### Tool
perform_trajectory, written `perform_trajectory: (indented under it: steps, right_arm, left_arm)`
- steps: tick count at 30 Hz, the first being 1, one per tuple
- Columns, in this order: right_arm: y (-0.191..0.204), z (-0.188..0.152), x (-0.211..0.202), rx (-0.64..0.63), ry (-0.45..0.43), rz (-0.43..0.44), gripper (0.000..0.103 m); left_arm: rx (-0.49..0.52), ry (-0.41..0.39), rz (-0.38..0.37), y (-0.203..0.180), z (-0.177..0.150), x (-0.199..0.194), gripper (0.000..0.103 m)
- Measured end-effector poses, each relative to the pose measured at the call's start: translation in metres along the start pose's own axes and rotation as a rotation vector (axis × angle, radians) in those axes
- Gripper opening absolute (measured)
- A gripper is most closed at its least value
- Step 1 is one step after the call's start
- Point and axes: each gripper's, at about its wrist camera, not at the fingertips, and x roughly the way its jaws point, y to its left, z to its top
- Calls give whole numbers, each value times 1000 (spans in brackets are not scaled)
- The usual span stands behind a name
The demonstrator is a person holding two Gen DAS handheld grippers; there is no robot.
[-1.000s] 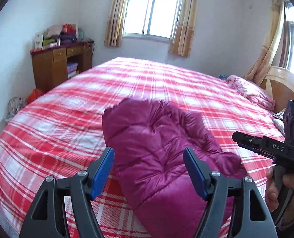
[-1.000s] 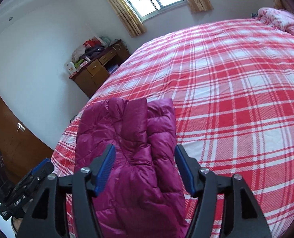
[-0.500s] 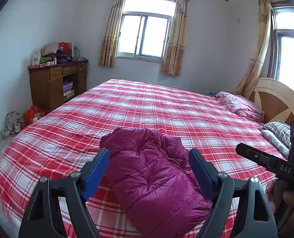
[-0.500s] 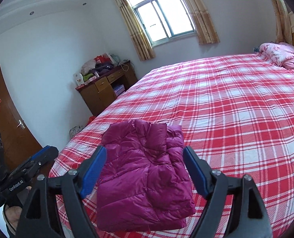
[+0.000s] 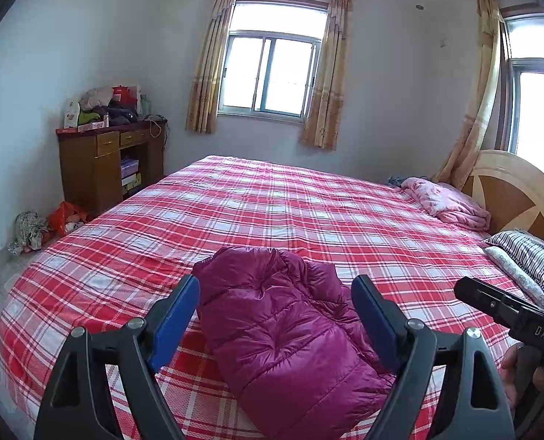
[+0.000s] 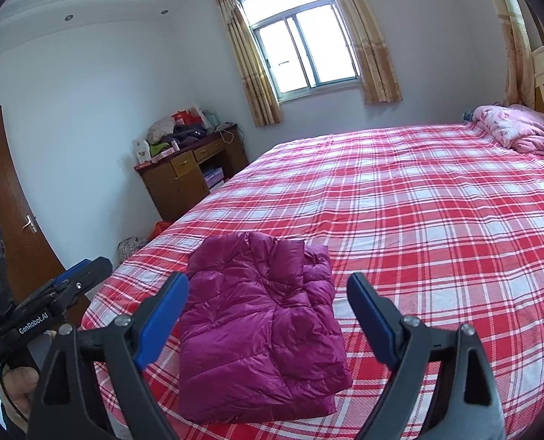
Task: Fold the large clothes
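Observation:
A magenta puffer jacket lies folded in a compact bundle near the front edge of the red plaid bed. My left gripper hovers above and short of it, open, blue pads clear of the fabric. In the right wrist view the same jacket rests on the bed. My right gripper hangs over it with its jaws opening and nothing pressed between them. Each gripper's body shows at the edge of the other's view, held by a hand.
A pink blanket and striped pillows lie by the wooden headboard. A cluttered wooden desk stands at the left wall, with bags on the floor. A brown door is at far left.
Both grippers have drawn back and risen from the jacket, and their jaws have widened. The jacket stays in its folded bundle on the bed.

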Motion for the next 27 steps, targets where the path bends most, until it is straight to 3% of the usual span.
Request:
perform_trajectory:
  steps: [27]
  right_arm:
    - [-2,-3,-4,7,-5,-3,92]
  left_arm:
    - [2,4,12,-1,-2,1,86]
